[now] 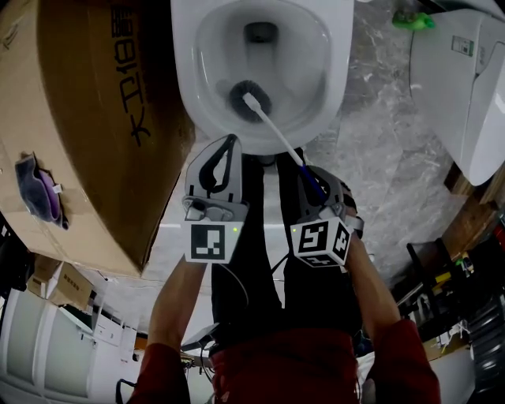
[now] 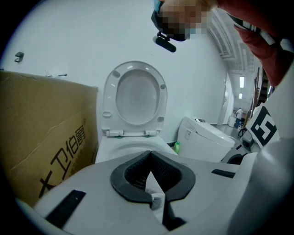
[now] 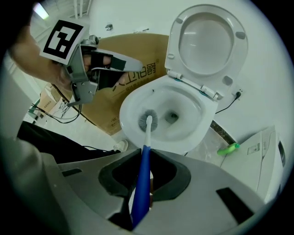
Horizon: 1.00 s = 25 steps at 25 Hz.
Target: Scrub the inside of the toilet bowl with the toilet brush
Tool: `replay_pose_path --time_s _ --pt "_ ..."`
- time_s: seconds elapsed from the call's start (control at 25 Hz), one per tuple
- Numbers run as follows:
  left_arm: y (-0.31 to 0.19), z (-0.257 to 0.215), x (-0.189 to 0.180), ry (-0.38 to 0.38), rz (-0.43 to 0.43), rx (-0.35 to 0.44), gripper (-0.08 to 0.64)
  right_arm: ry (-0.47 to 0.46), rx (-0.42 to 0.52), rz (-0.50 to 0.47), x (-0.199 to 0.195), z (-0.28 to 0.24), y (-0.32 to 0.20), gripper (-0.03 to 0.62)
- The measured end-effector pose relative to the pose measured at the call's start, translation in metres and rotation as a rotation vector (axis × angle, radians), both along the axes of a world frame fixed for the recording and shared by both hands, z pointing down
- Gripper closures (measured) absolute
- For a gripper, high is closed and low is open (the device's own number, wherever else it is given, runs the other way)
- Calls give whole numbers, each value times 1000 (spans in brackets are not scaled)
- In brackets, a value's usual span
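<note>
A white toilet bowl (image 1: pixel 331 47) (image 3: pixel 131 98) stands with its lid (image 3: pixel 209 43) (image 2: pixel 135 94) raised. The toilet brush has a blue and white handle (image 3: pixel 143 172) (image 1: pixel 276 134) and a dark bristle head (image 1: pixel 251 96) (image 3: pixel 148 120) pressed on the near inner wall of the bowl. My right gripper (image 1: pixel 316 180) (image 3: pixel 144 158) is shut on the brush handle. My left gripper (image 1: pixel 223 162) (image 2: pixel 149 158) hangs shut and empty just in front of the bowl's near rim, to the left of the brush.
A big cardboard box (image 1: pixel 87 126) (image 2: pixel 41 133) stands against the toilet's left side. A second white toilet (image 1: pixel 465 87) (image 2: pixel 206 140) sits to the right, with a green bottle (image 1: pixel 414 20) (image 3: pixel 228 148) on the marble floor between them.
</note>
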State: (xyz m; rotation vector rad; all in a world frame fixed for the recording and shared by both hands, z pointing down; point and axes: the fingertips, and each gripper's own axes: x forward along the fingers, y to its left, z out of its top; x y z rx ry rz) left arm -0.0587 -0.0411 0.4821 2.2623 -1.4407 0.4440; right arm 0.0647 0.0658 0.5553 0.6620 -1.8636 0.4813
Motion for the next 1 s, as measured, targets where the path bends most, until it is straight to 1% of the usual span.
replay_pose_path --time_s 0.12,0.2,0.4,0.68,1.0 --pt "1 -1 3 1 5 0 548 48 4 12 22 1 -3 532" --pt "3 -1 3 1 6 -6 548 72 15 42 35 1 -9 532" --pt "5 -1 3 5 -1 1 548 94 49 125 56 -1 -28 532" --pt "6 -4 3 14 -15 6 548 115 108 194 64 3 -61 532" --pt "7 -7 -3 20 -37 17 548 140 170 203 63 13 -100 532"
